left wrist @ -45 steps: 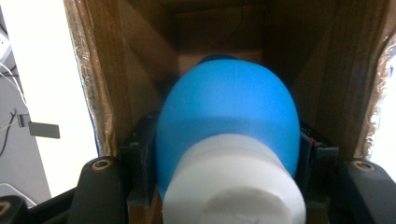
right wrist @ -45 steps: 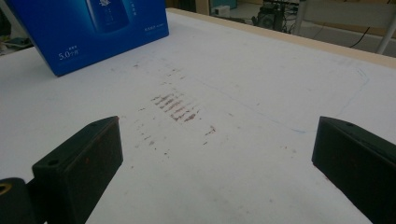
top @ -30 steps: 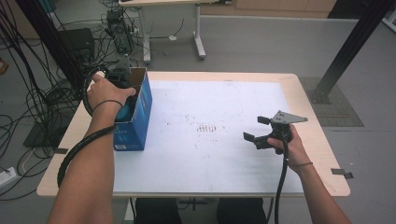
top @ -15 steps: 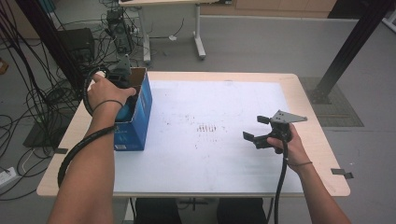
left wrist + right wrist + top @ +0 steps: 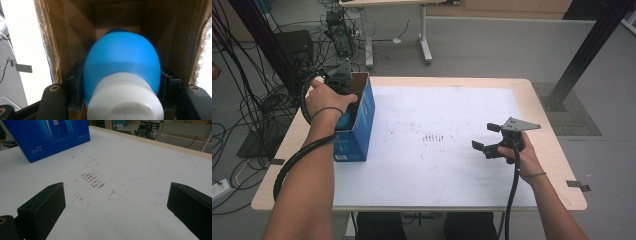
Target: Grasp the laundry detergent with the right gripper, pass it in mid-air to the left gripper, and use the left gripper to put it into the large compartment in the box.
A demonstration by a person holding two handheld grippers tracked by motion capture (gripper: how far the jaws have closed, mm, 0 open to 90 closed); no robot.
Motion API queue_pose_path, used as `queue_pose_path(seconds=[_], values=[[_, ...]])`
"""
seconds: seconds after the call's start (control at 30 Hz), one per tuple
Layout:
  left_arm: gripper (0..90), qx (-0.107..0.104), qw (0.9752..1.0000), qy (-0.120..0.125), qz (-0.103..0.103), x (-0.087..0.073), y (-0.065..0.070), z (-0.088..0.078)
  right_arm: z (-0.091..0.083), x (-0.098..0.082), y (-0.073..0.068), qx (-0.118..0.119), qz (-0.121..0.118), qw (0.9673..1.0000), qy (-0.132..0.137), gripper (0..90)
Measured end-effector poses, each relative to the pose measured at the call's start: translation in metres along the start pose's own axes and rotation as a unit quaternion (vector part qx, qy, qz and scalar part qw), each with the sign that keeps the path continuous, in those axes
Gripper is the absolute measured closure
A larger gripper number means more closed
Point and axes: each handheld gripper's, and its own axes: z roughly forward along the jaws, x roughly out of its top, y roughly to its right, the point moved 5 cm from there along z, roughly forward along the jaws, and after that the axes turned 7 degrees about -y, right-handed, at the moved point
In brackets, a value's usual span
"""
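Note:
A blue box (image 5: 358,127) stands open-topped at the table's left side, and its printed side (image 5: 50,135) faces the right gripper view. My left gripper (image 5: 121,80) reaches down into the box, shut on a blue bottle (image 5: 122,55) with a white cap (image 5: 125,100). In the high view a hand covers most of that gripper, and a bit of the blue bottle (image 5: 345,120) shows under the wrist. My right gripper (image 5: 486,137) hovers low over the table's right half, jaws wide apart with nothing between them (image 5: 115,202).
A white sheet (image 5: 452,100) covers the wooden table (image 5: 542,120). Reddish-brown scuff marks (image 5: 434,137) lie near its middle, just ahead of the right gripper. Cables and equipment crowd the floor (image 5: 272,75) to the left.

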Motion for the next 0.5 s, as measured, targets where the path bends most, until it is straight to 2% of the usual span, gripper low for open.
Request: queue_pose_path(seconds=[0.5], values=[[37.7,0.000,1.0000,0.001,0.002,-0.0004,-0.0007,-0.0001,0.0013,0.0003,-0.0009,0.002,0.001,1.0000,-0.001,1.7]])
